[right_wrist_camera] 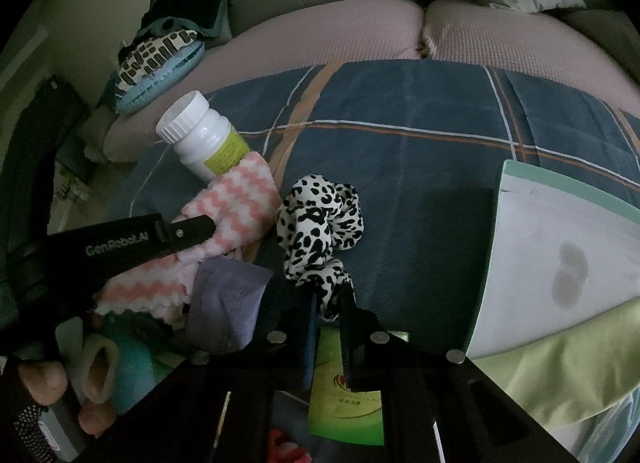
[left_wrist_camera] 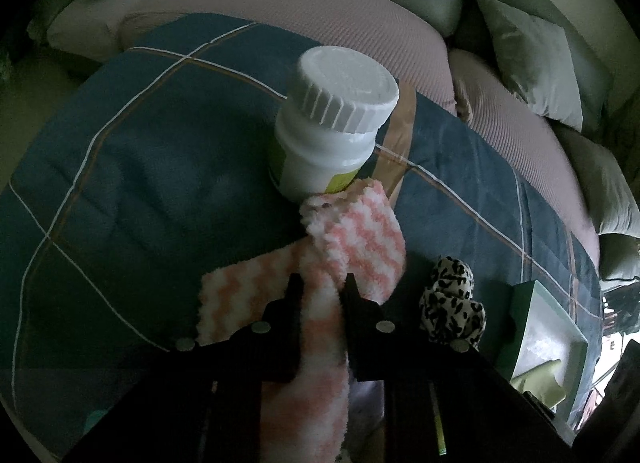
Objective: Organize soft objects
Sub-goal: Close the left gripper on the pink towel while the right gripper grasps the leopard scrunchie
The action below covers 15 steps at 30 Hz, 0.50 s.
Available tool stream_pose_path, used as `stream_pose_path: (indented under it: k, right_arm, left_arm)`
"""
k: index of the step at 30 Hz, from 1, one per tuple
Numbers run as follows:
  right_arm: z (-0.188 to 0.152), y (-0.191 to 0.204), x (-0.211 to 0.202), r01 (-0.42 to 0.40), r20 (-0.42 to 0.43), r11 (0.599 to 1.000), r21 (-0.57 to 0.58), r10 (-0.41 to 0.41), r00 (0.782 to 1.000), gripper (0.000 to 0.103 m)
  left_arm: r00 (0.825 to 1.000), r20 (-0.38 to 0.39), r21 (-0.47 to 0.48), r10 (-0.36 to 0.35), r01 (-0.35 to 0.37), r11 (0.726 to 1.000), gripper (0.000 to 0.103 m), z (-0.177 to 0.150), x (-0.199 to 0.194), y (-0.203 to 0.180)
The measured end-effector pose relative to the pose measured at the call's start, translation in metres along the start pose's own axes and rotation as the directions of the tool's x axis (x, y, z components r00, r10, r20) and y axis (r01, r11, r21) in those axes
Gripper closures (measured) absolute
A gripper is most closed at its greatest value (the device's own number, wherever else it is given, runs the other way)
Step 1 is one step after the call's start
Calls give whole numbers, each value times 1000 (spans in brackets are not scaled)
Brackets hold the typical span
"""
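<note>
A fluffy pink-and-white zigzag sock [left_wrist_camera: 352,247] [right_wrist_camera: 236,203] lies on the dark blue plaid blanket [left_wrist_camera: 140,151] [right_wrist_camera: 420,167]. My left gripper [left_wrist_camera: 322,283] [right_wrist_camera: 188,231] is shut on the sock's middle, pinching the fabric between both fingers. A black-and-white leopard-print scrunchie [right_wrist_camera: 320,223] [left_wrist_camera: 452,303] lies just right of the sock. My right gripper [right_wrist_camera: 328,303] is shut on the scrunchie's lower edge. A white pill bottle [left_wrist_camera: 332,123] [right_wrist_camera: 204,135] with a ribbed cap stands tilted against the sock's far end.
A green-rimmed white box [right_wrist_camera: 560,247] [left_wrist_camera: 548,327] with yellow-green cloth [right_wrist_camera: 560,367] sits at the right. A purple fabric piece [right_wrist_camera: 228,295] and other small items lie lower left. A pink sofa cushion [left_wrist_camera: 320,19] and grey pillows [left_wrist_camera: 532,63] lie behind.
</note>
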State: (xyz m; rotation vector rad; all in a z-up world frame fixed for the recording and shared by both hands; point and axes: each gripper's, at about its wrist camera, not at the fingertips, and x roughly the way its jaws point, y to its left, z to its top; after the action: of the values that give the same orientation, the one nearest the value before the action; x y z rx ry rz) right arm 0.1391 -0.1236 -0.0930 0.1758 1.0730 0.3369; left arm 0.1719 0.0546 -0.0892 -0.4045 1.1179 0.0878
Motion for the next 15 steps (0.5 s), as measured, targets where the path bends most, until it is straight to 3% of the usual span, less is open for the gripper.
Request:
stream_pose_path:
  k: [15]
  right_arm:
    - [5,-8,-31,-4,93,1000,29,1,996,94]
  left_arm:
    - [994,91,-22,-66,68,997,85,1,-42,3]
